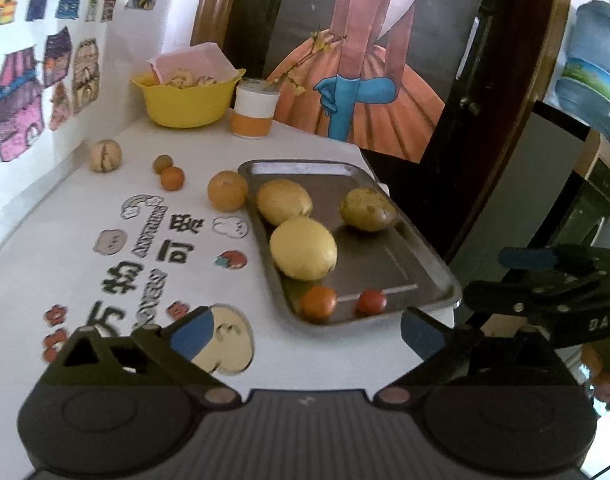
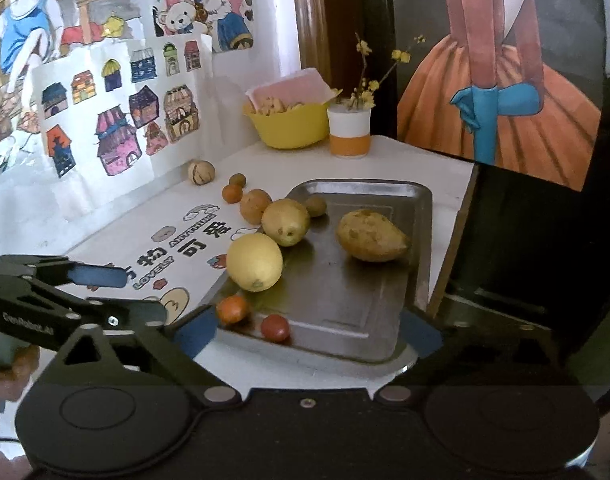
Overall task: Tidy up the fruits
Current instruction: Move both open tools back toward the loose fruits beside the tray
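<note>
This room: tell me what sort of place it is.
Probably a home with children: coloured house drawings taped to the wall, a yellow bowl of snacks, and a metal tray of fruit on a cartoon tablecloth.

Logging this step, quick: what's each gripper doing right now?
Left gripper: open, holding nothing, near the metal tray's front edge.
Right gripper: open, holding nothing.

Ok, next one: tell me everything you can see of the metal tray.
The metal tray is a shallow rectangular pan, dull grey and steel-like, with rounded corners, a raised rim and a pressed line around its floor. It lies flat on the white table, near its right edge. Inside sit a lemon, two brownish-yellow fruits and small orange, red and green ones. Neither gripper touches it.
</note>
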`<state>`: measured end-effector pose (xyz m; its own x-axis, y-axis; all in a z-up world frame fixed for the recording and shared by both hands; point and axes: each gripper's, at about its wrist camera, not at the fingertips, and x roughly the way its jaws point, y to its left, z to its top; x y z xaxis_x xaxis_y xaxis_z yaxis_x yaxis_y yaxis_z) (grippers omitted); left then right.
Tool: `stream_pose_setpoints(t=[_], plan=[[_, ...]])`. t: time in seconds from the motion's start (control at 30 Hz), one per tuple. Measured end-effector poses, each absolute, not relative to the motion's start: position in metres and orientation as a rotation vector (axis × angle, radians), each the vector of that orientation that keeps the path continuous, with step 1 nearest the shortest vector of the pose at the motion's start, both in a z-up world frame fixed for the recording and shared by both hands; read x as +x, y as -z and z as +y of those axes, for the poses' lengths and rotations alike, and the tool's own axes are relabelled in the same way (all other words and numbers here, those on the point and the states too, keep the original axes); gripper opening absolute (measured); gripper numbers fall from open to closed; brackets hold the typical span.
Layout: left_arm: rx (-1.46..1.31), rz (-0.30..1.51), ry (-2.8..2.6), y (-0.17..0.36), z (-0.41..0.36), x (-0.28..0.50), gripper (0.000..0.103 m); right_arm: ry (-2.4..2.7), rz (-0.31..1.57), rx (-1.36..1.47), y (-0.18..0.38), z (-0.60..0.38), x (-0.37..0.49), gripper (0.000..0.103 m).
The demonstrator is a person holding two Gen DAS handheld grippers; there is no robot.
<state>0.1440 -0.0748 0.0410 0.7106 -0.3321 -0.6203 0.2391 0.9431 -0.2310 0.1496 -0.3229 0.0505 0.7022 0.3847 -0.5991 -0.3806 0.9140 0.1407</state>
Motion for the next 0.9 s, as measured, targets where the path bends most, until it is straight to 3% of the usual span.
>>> stream_pose_setpoints(t=[0.47,0.9], plan=[[-0.047,0.803,0.254,-0.048,-0.021,0.096,0.102,-0.517,0.898,0.004,-0.047,-0.264,0.086,0.102],[-0.057,0.710,0.080,-0.100,0.036,0.137,0.102,-0.718,0.850,-0.065,-0.082,-0.191,0.124,0.102]])
